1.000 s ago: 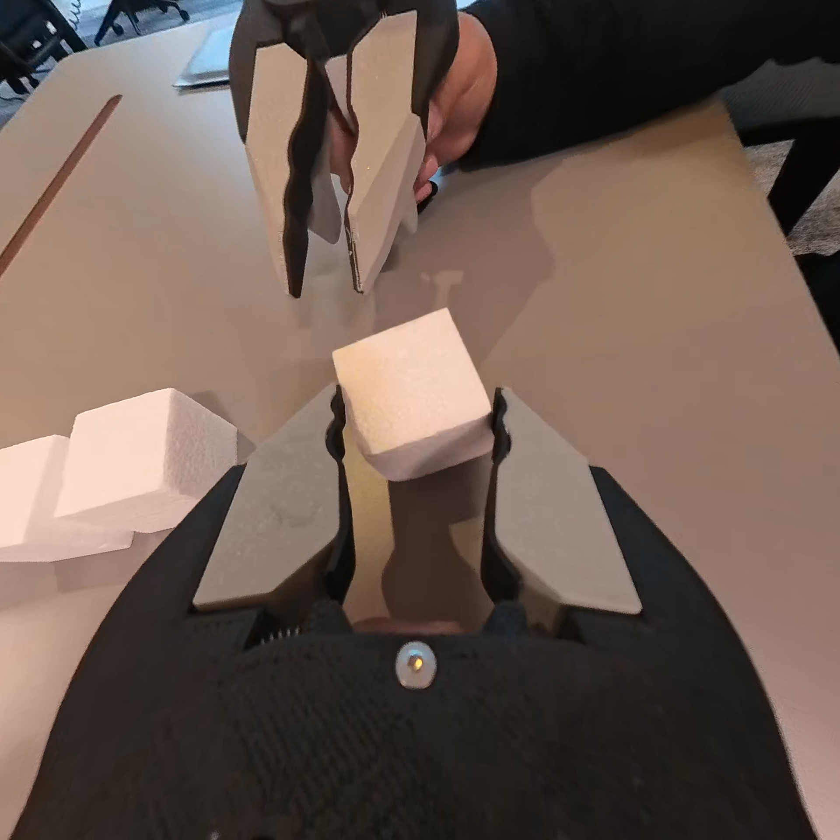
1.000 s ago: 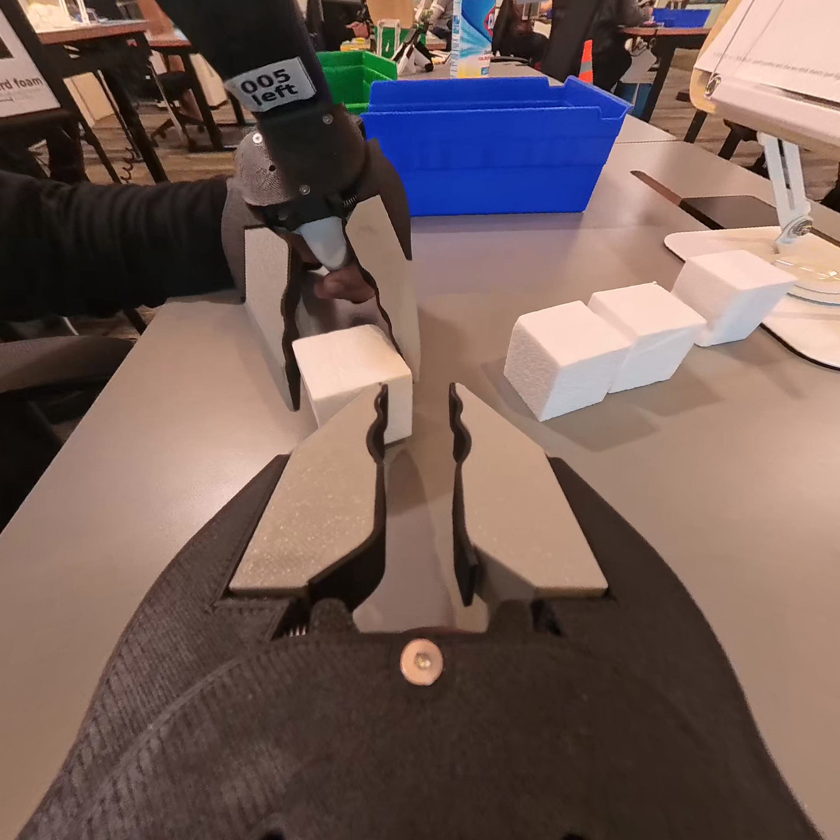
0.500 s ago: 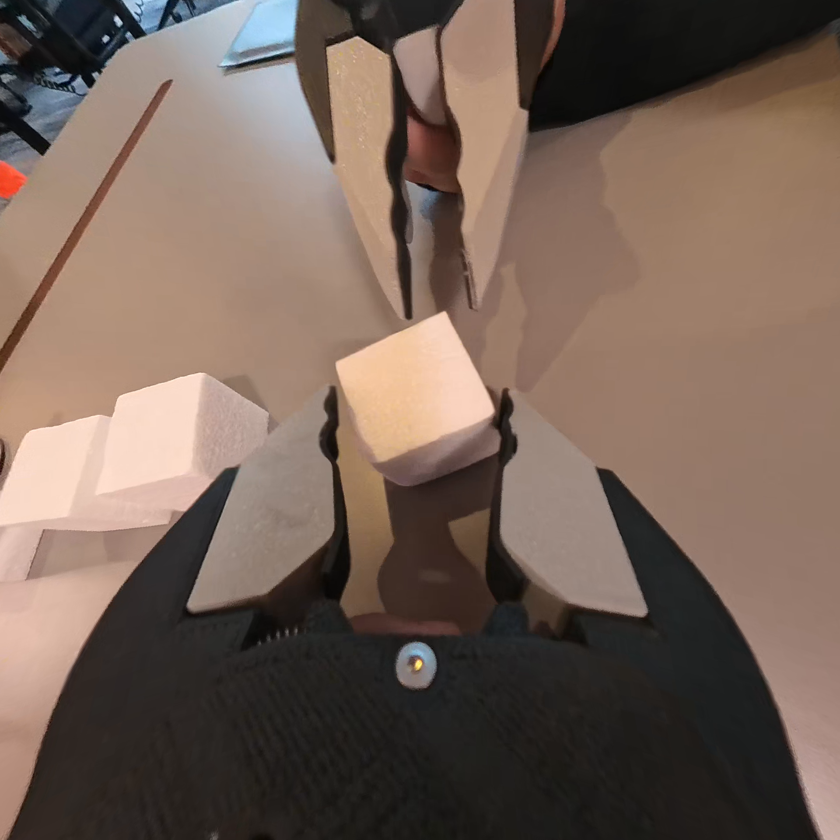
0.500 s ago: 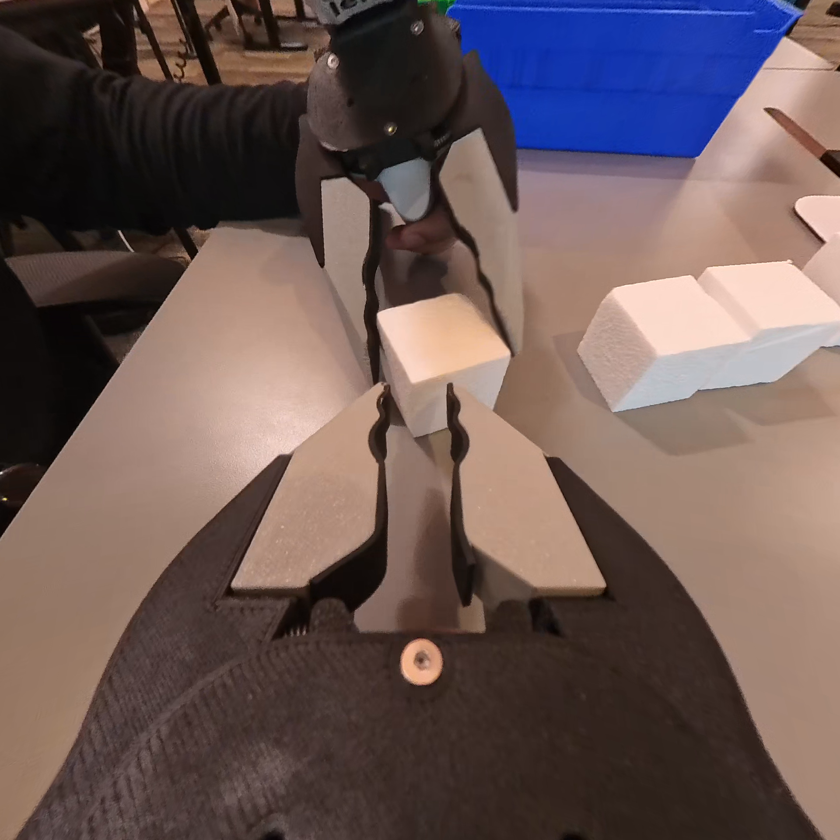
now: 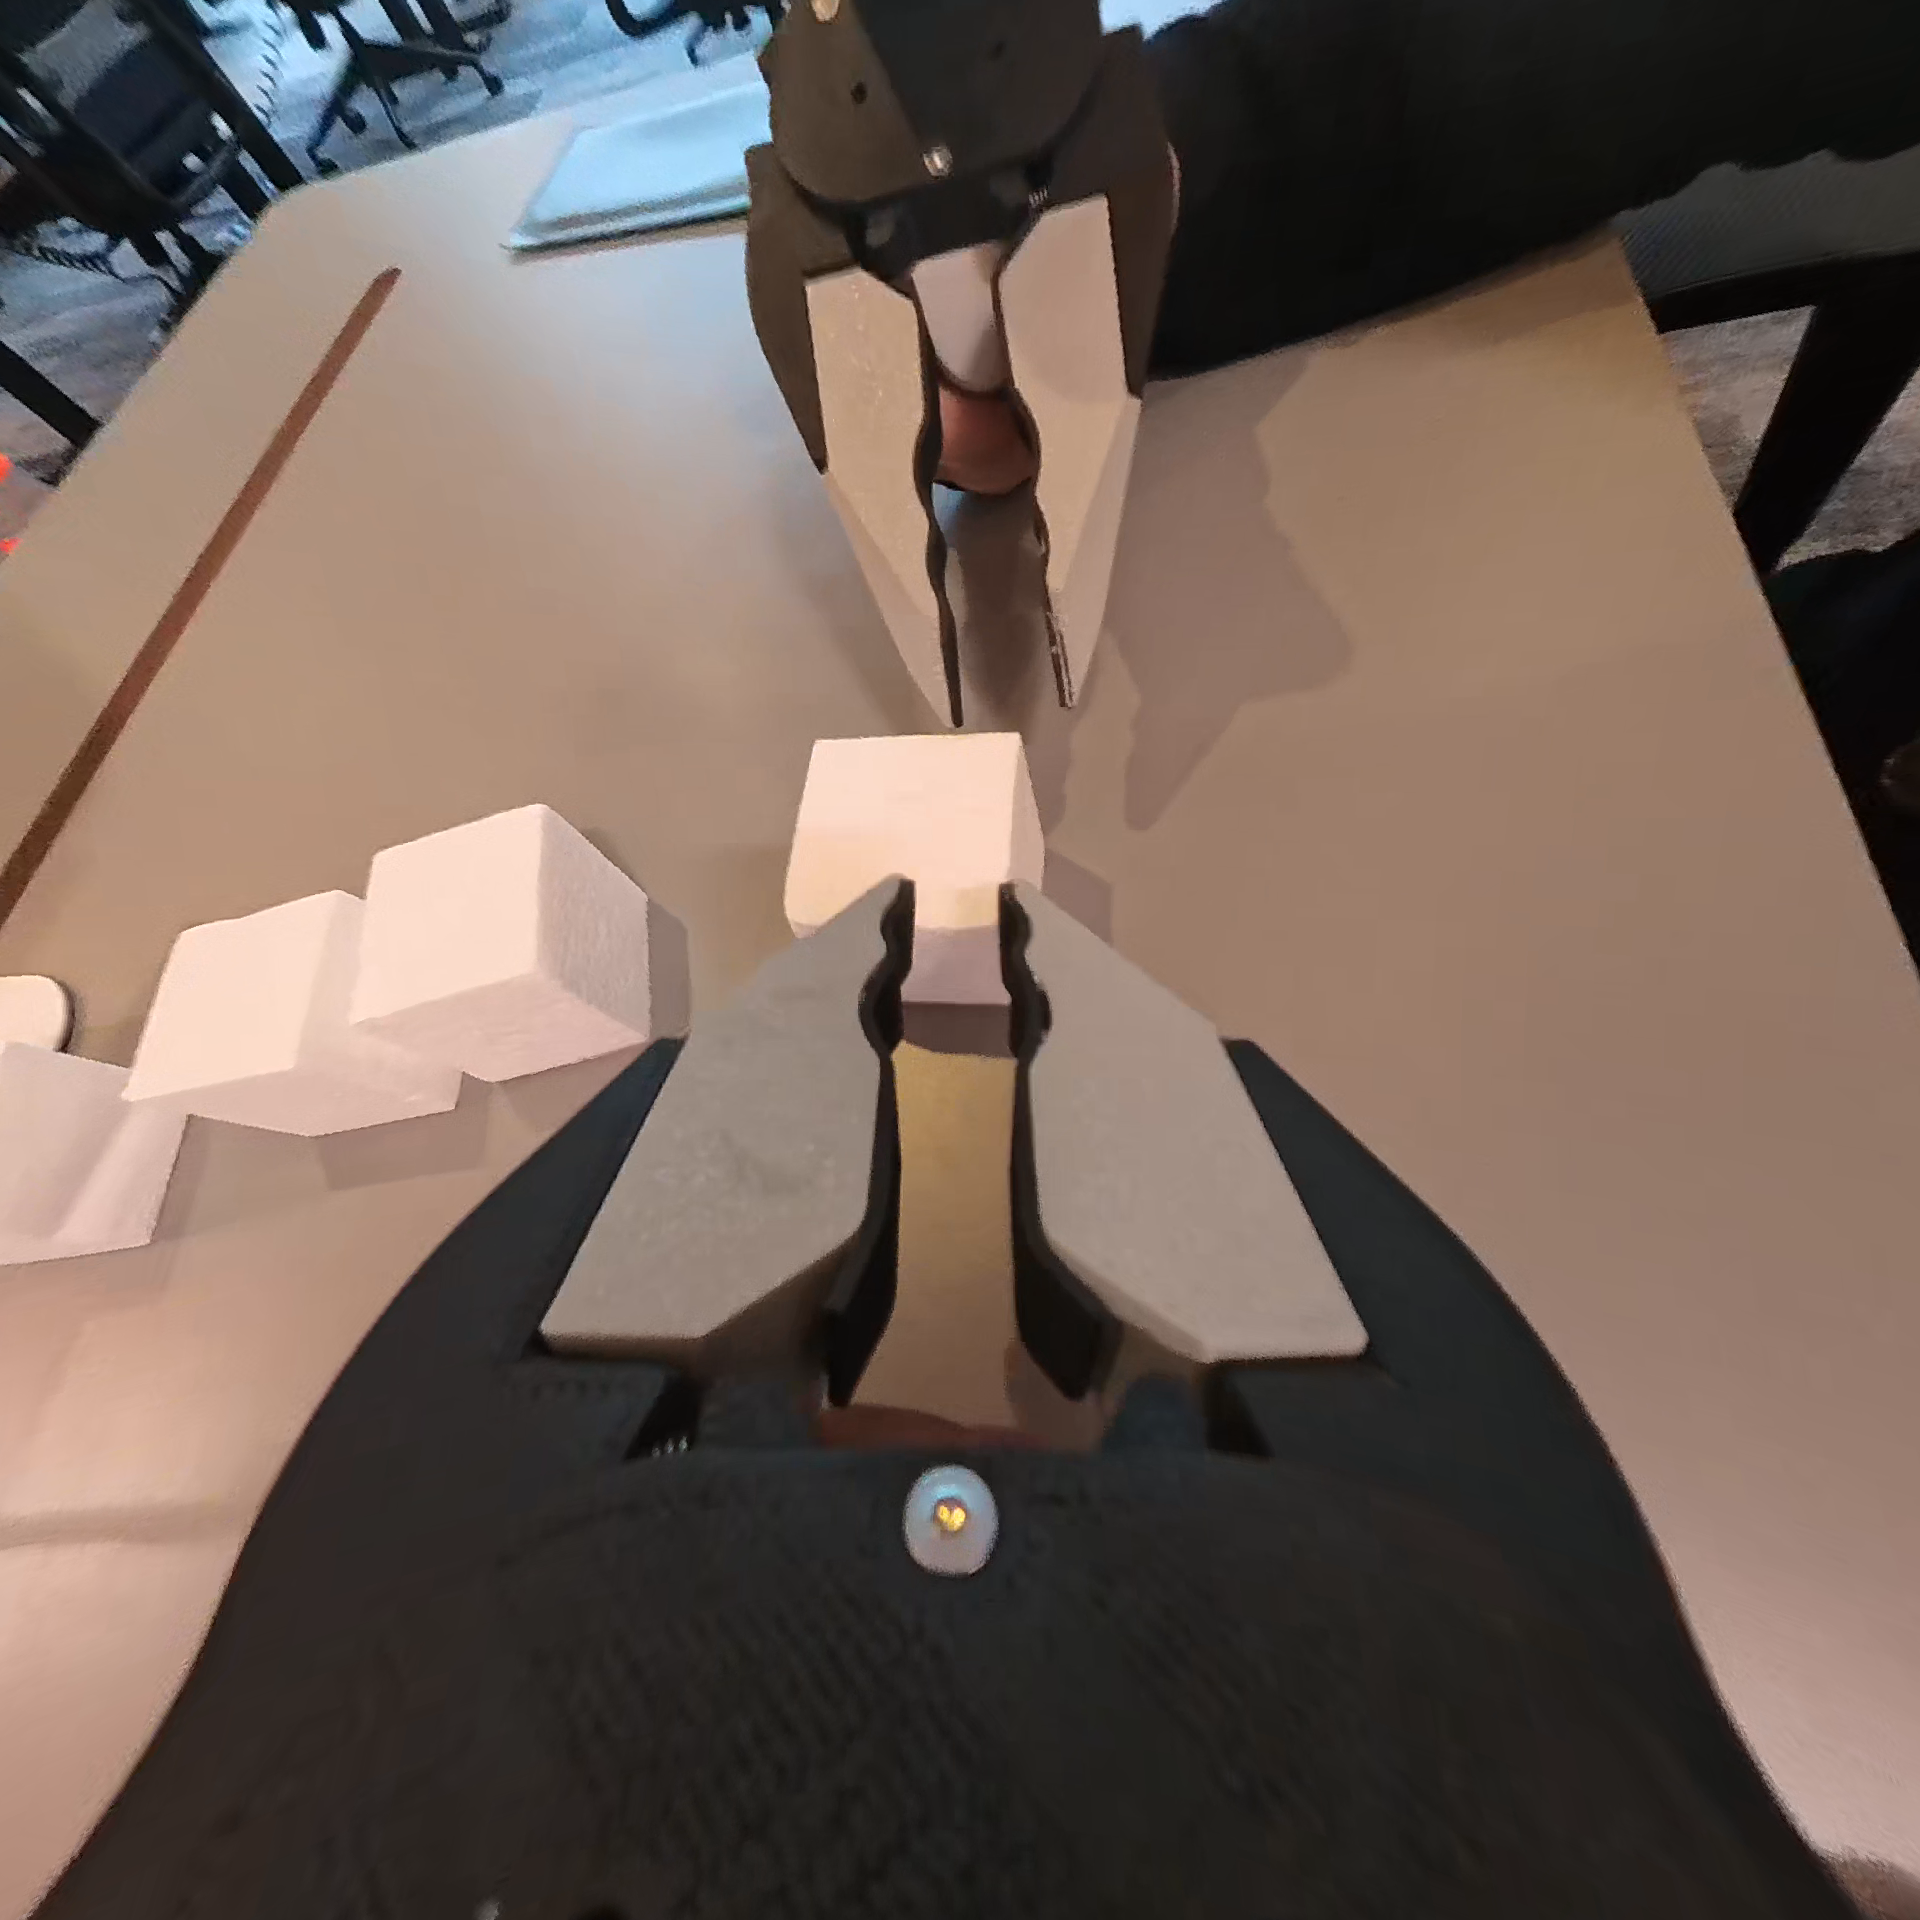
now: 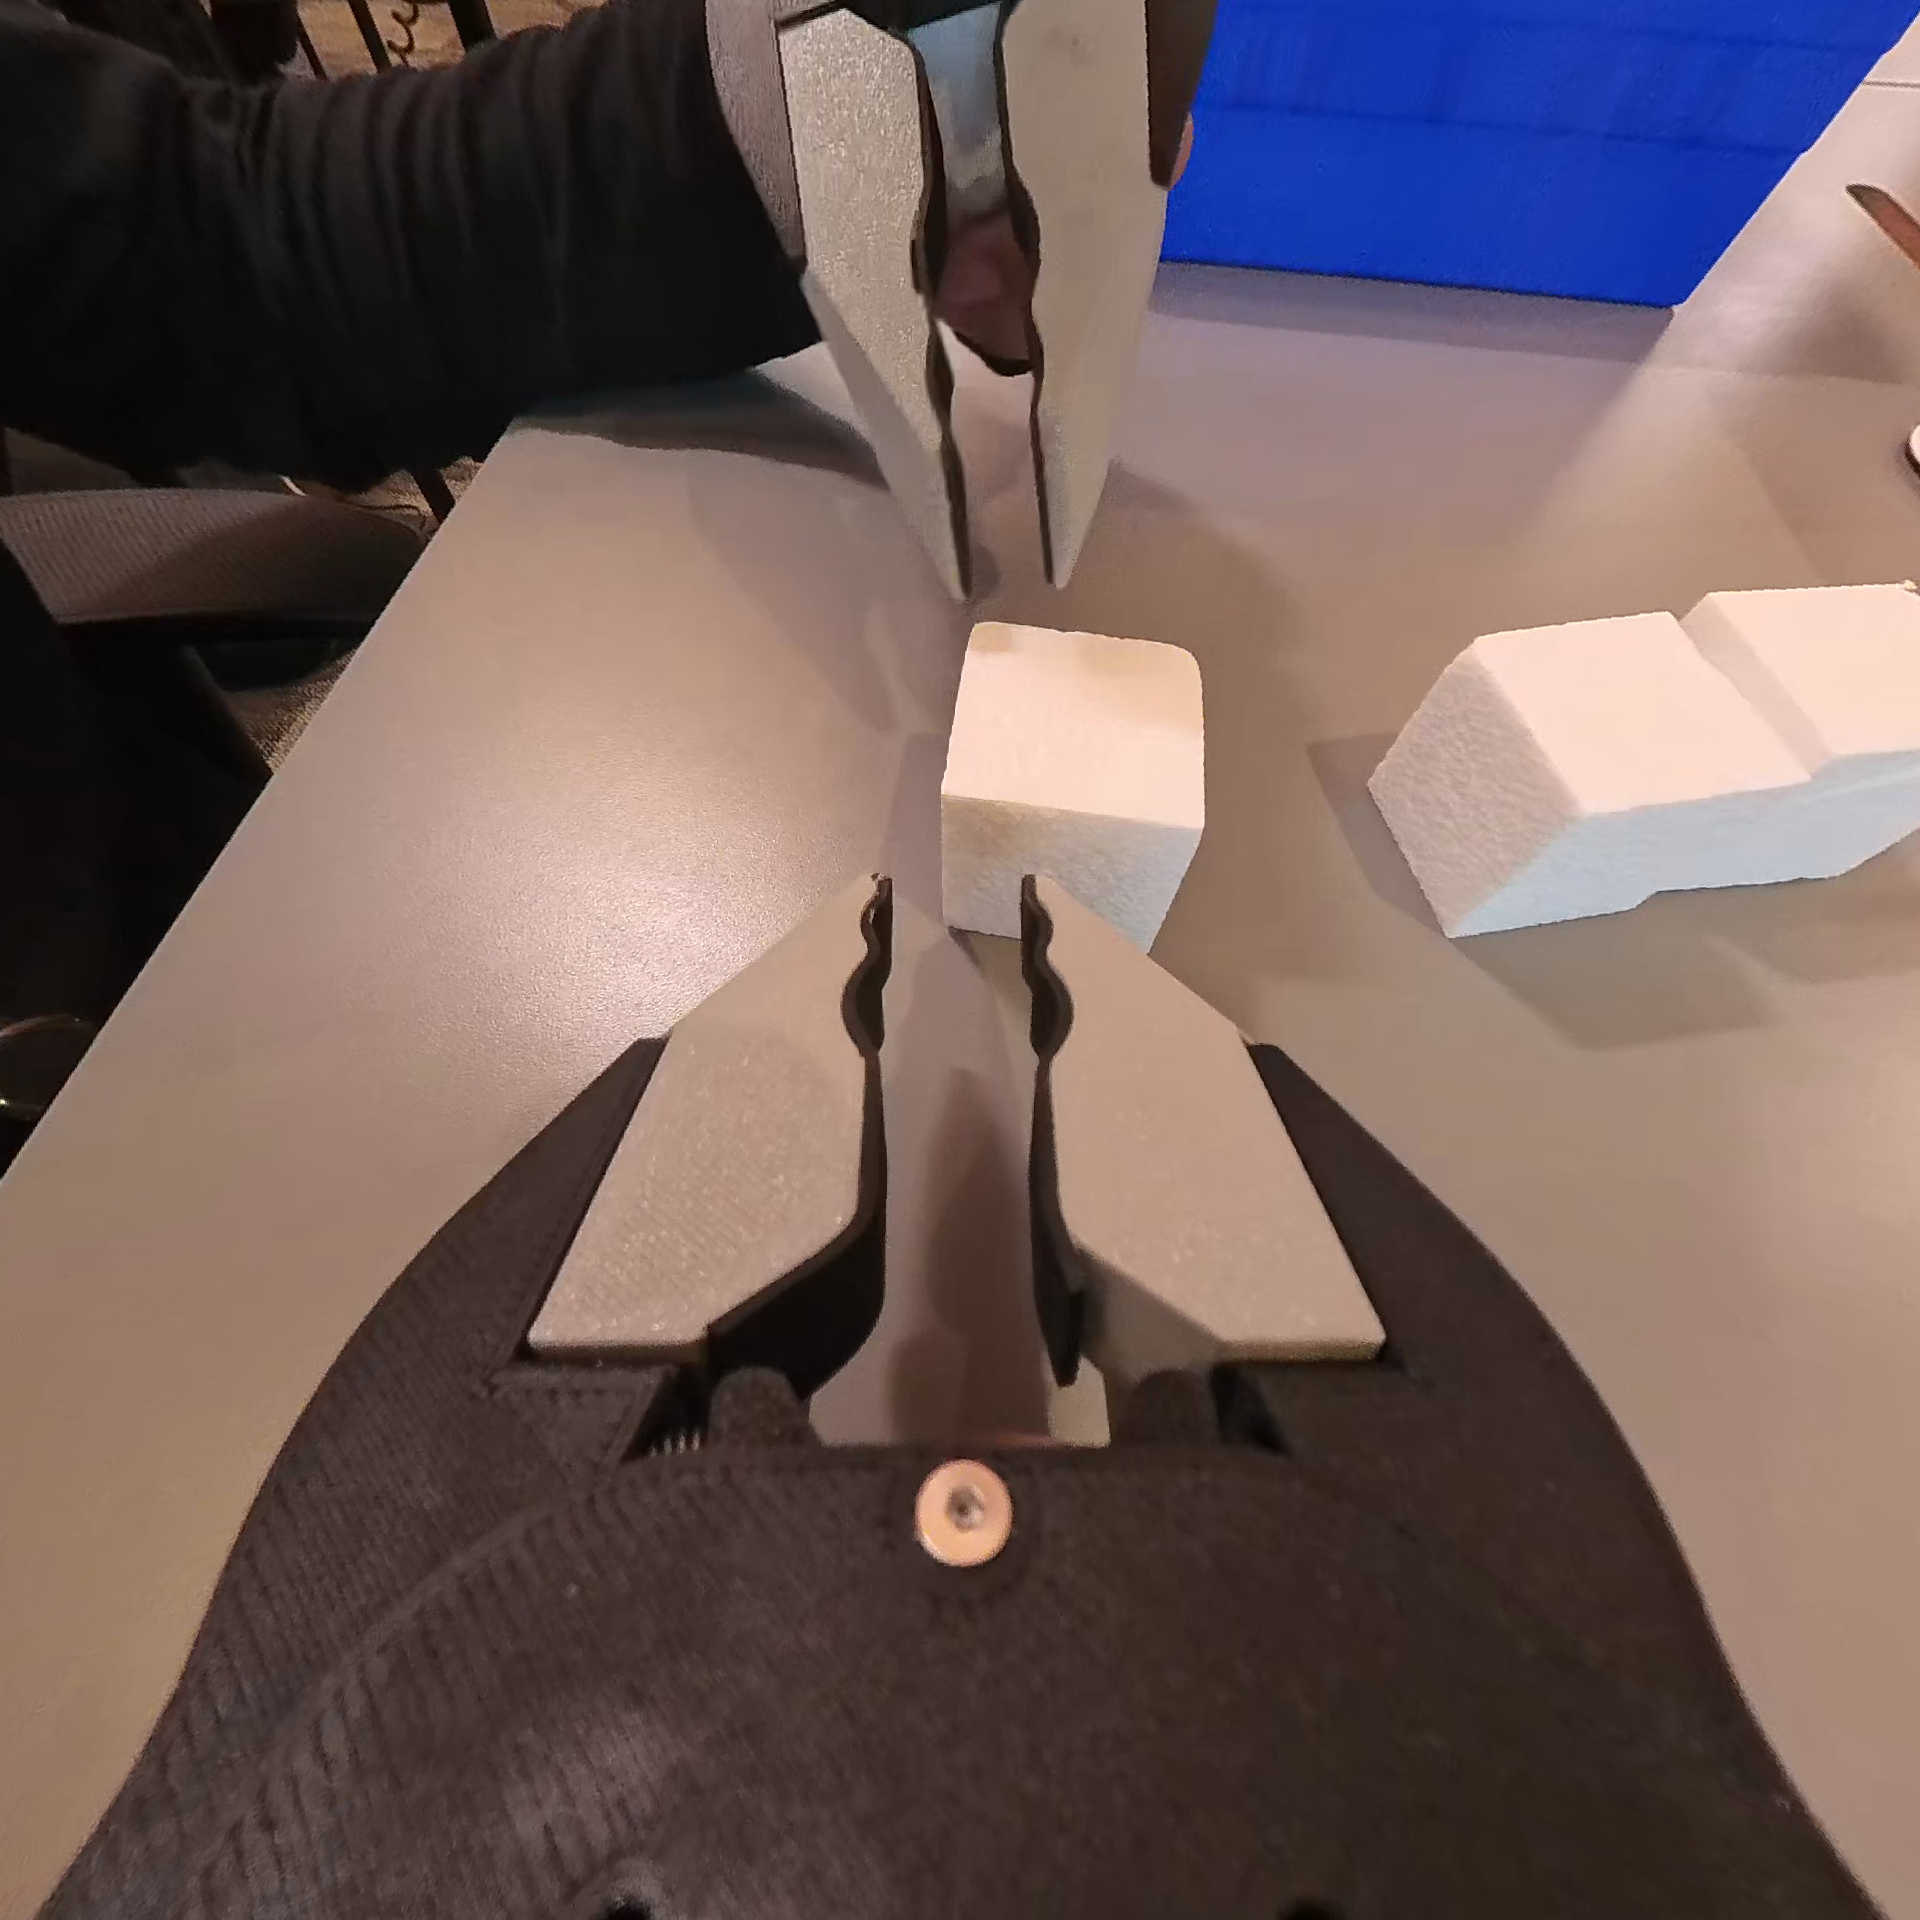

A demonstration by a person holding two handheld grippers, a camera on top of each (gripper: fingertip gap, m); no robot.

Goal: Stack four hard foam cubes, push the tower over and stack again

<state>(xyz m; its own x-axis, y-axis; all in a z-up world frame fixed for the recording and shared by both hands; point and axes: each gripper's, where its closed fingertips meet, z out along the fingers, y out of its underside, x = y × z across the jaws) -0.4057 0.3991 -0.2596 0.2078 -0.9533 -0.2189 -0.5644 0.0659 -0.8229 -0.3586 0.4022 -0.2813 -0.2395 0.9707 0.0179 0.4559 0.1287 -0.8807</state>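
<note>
One white foam cube (image 5: pixel 914 821) rests flat on the tan table, free of both grippers; it also shows in the right wrist view (image 6: pixel 1075 748). My left gripper (image 5: pixel 956 899) hovers at its near side, jaws drawn to a slit narrower than the cube, holding nothing; in the right wrist view it (image 6: pixel 1003 582) points down just beyond the cube. My right gripper (image 6: pixel 954 894) is at the opposite side, jaws also close together and empty; in the left wrist view it (image 5: pixel 1008 707) hangs above the cube's far edge. More cubes (image 5: pixel 499 935) (image 6: pixel 1590 748) lie in a row to the side.
A blue bin (image 6: pixel 1507 156) stands at the table's far side. A flat grey sheet (image 5: pixel 644 177) lies at the far end and a dark groove (image 5: pixel 208 561) runs along the table. A dark sleeve (image 6: pixel 364 239) reaches in. The table edge (image 5: pixel 1766 623) is near; chairs stand beyond. The tips of one gripper are about 6 cm away from the tips of the other.
My left gripper let go of the cube, which now lies flat on the table, and its jaws narrowed as it drew back. The right gripper rose and tilted downward.
</note>
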